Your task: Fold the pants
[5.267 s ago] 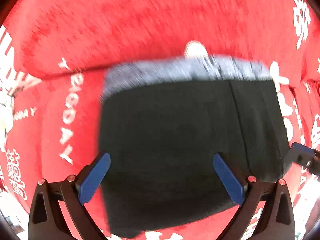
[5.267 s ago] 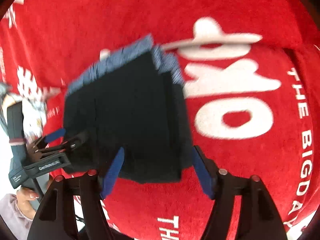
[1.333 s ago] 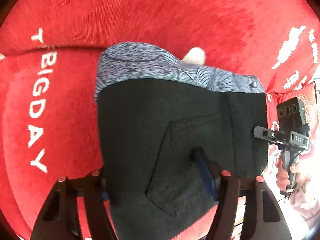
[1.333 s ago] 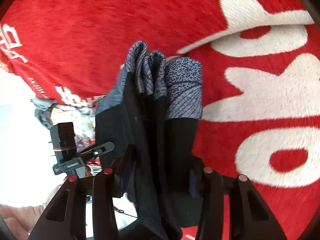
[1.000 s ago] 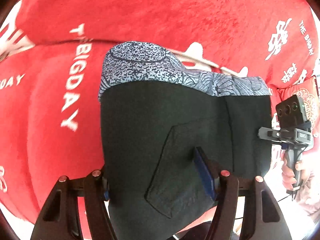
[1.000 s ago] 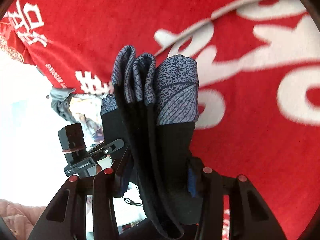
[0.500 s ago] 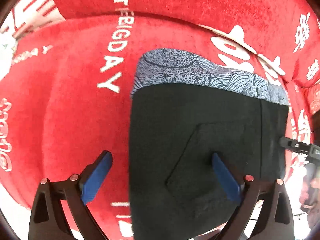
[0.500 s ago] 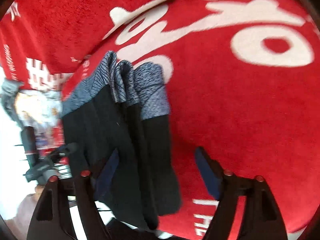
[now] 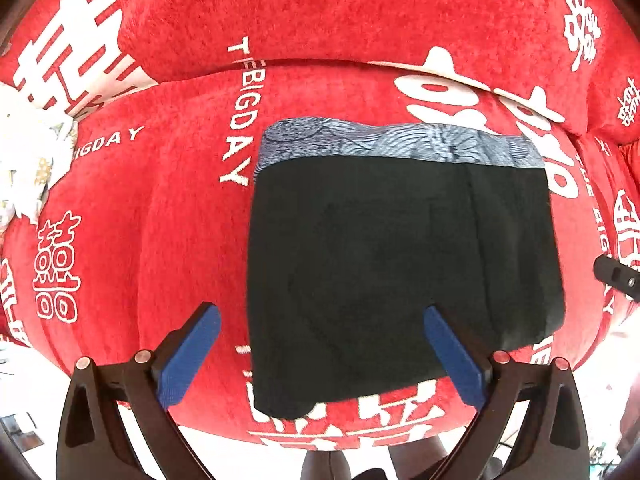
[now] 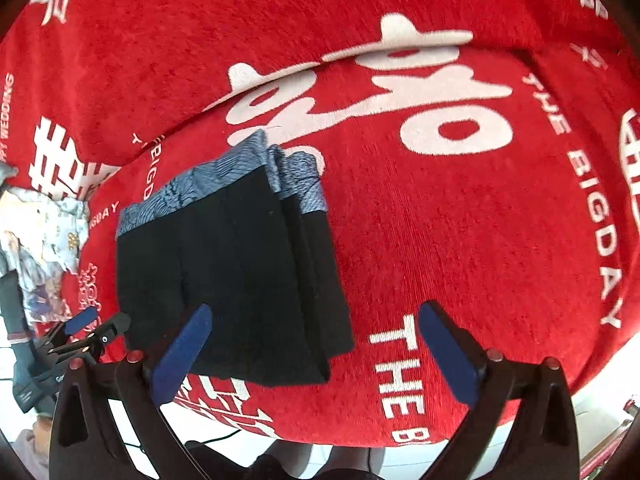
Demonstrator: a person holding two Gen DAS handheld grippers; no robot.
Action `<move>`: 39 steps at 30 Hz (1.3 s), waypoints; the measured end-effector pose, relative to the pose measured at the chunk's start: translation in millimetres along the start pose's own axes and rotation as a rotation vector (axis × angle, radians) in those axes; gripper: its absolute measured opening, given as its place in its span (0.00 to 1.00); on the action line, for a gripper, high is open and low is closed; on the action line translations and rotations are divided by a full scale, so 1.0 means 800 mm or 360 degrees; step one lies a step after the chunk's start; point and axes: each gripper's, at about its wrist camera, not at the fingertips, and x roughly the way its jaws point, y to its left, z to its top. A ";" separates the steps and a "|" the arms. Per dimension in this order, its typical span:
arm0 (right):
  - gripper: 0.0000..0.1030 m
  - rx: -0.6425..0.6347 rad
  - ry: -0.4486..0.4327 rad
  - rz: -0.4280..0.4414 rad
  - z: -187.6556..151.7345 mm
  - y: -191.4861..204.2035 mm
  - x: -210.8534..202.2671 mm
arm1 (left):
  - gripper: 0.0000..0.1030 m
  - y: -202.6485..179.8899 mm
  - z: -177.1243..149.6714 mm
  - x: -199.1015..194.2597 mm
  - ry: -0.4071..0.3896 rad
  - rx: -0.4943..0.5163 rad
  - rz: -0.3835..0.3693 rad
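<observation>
Left claw wide open, just opened, holding nothing. Right claw likewise, just opened. Folded pants lie flat on red blanket. Only right view shows stacked fold layers edge-on, plus patterned cloth at left.

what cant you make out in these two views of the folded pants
- Folded pants, left wrist view: lower layers hidden under the top layer.
- Pale crumpled item, right wrist view: too small and distorted to identify.
- Right gripper, left wrist view: cut off by the right edge.
</observation>
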 end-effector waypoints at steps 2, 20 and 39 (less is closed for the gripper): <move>1.00 -0.0058 -0.0020 -0.0073 -0.007 0.016 -0.007 | 0.99 -0.004 -0.004 -0.005 -0.0002 -0.0022 0.0000; 1.00 -0.0193 0.0062 -0.0315 -0.022 0.080 -0.010 | 0.99 -0.021 -0.013 -0.017 0.0015 -0.0015 0.0019; 1.00 -0.0289 0.0076 -0.0360 -0.022 0.095 -0.004 | 0.99 -0.024 -0.009 -0.011 0.0047 -0.0002 0.0037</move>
